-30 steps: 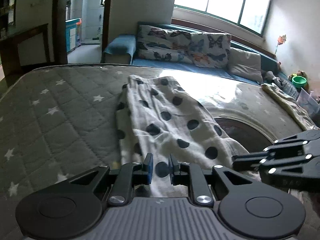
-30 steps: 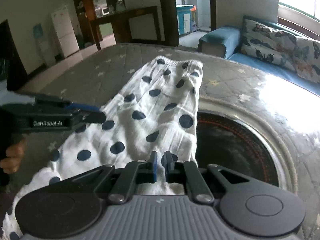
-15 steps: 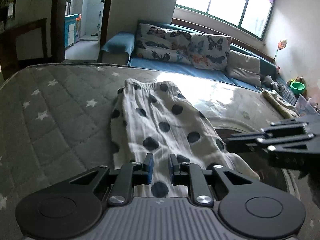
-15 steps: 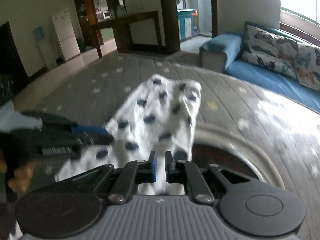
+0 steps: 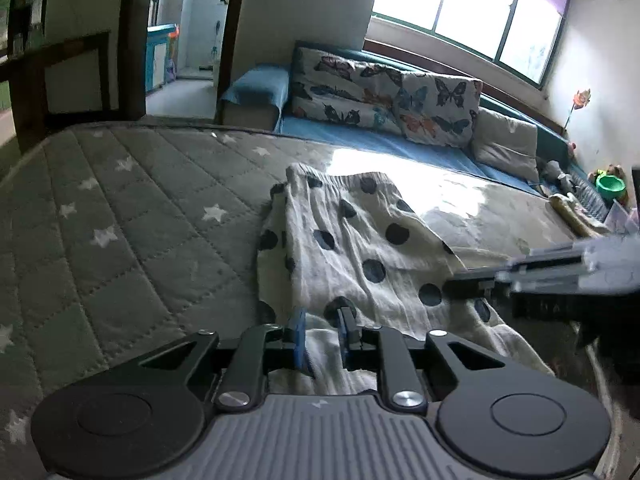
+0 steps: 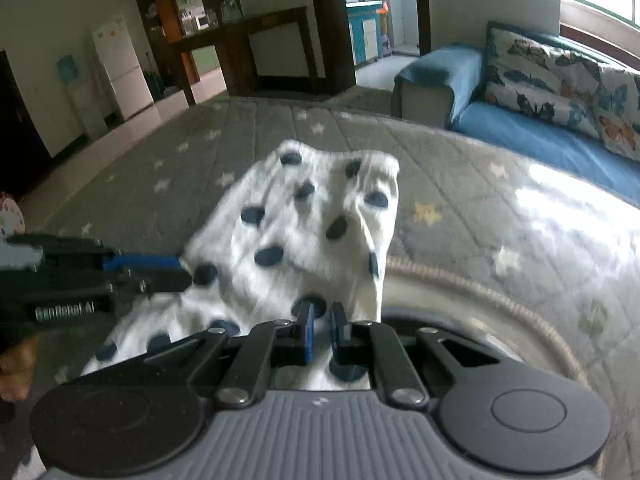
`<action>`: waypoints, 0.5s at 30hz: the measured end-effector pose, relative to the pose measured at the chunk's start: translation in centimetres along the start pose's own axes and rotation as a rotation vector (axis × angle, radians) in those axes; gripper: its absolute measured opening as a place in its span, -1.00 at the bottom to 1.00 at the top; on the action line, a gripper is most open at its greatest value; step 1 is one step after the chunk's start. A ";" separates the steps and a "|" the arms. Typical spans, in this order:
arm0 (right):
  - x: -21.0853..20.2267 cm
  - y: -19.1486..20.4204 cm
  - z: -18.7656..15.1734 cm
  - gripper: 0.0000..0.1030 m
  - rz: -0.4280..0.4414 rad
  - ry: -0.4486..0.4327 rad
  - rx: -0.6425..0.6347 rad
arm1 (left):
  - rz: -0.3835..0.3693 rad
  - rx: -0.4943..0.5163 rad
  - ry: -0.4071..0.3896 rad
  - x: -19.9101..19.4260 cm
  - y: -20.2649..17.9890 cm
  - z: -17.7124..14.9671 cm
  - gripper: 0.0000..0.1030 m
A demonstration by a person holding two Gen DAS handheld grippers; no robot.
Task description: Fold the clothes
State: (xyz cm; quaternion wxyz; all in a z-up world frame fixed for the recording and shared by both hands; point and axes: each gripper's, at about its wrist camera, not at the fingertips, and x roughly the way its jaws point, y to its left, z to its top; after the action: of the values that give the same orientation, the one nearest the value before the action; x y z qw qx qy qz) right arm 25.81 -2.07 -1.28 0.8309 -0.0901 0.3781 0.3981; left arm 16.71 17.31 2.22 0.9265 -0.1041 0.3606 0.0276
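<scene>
A white garment with dark polka dots (image 5: pixel 352 240) lies on the grey star-quilted mattress (image 5: pixel 120 208). Its far waistband end rests flat; the near end is lifted and doubling over toward it. My left gripper (image 5: pixel 322 334) is shut on the near left edge of the cloth. My right gripper (image 6: pixel 320 330) is shut on the near right edge of the garment (image 6: pixel 312 224). Each gripper shows from the side in the other's view: the right gripper (image 5: pixel 480 278) and the left gripper (image 6: pixel 168 270).
A blue sofa (image 5: pixel 384 136) with butterfly cushions (image 5: pixel 384 96) runs behind the mattress under the window. A round dark panel with a rope-like rim (image 6: pixel 500 300) sits in the mattress on the right. A dark wooden table (image 6: pixel 248 44) stands at the far left.
Both grippers have carried the near end of the garment up and forward toward the waistband. The visible flat length of cloth has shortened and a fold has formed.
</scene>
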 end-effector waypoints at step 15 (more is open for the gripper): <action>5.0 -6.6 5.9 0.08 0.054 -0.065 0.174 | -0.212 0.025 0.115 -8.4 -3.5 -5.8 -0.25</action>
State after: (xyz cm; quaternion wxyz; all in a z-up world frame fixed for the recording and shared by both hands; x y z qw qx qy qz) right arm 35.92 -0.85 -1.69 0.8363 0.0055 0.3863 0.3890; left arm 7.11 12.85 4.35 0.9031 -0.1316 0.4007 -0.0811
